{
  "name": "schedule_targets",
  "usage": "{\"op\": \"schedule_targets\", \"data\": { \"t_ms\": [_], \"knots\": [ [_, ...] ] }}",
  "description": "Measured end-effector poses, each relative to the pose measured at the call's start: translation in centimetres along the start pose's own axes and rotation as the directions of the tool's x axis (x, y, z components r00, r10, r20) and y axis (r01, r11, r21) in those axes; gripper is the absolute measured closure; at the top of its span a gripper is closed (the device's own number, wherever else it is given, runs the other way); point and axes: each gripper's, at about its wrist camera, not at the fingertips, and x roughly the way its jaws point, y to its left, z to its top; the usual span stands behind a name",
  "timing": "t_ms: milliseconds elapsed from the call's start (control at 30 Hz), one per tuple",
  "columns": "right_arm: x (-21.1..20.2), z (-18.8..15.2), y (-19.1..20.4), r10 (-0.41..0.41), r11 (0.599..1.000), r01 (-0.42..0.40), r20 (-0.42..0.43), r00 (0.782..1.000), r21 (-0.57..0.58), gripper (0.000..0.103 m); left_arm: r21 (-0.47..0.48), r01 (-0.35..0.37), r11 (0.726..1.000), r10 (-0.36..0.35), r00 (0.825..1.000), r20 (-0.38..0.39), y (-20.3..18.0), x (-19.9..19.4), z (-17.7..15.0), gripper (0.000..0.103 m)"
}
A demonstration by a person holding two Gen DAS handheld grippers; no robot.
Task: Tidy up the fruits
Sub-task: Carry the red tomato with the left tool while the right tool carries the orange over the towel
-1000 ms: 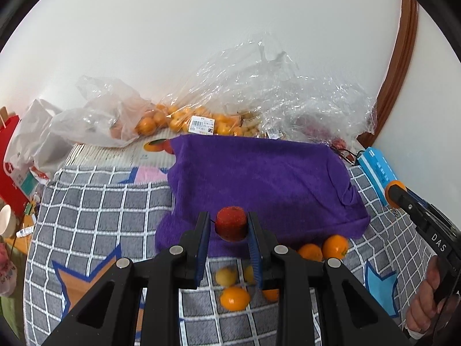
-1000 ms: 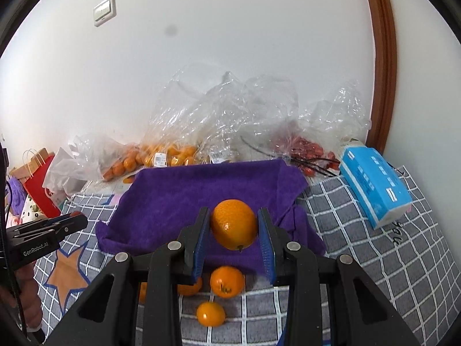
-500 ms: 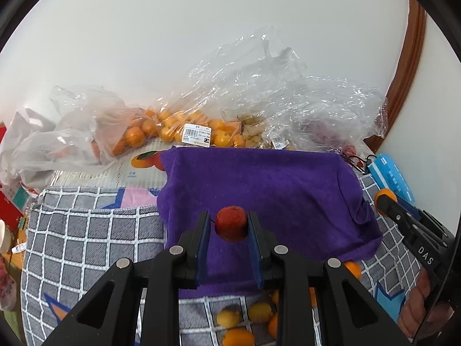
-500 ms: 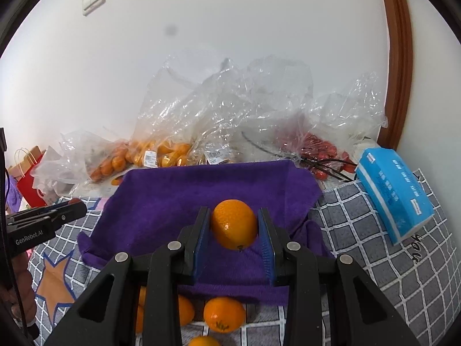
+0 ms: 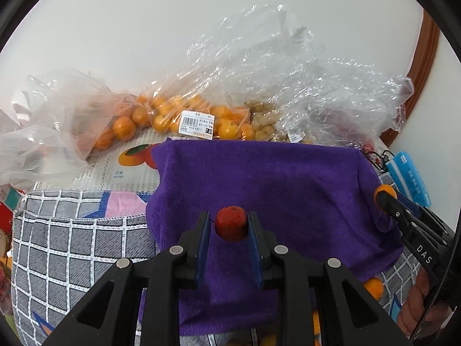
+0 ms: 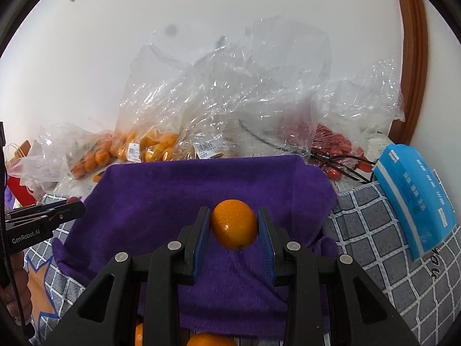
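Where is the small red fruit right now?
In the left wrist view the red fruit sits clamped in the left claw, held over the purple towel, with the bags of oranges beyond against the wall.

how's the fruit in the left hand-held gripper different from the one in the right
The red fruit in the left hand-held gripper is small, deep red and speckled. The orange in the right hand-held gripper is larger, bright orange and glossy. Both are round, pinched between blue pads above the purple towel.
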Motion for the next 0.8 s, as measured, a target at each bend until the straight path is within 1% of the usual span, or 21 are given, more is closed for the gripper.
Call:
{"op": "schedule_targets", "data": {
  "t_ms": [367,800],
  "knots": [
    [3.1,-0.4,-0.6,-0.012,1.0,0.012,-0.041,0.999,-0.001,0.07,-0.001,-0.01,1.0,0.01,0.999,-0.045,0.5,3.1,0.1,0.079],
    [4.6,-1.4,-0.9,-0.021,1.0,0.021,-0.093,0.995,-0.001,0.07,0.017,-0.023,1.0,0.024,0.996,-0.089,-0.1,5.1,-0.4,0.079]
  ]
}}
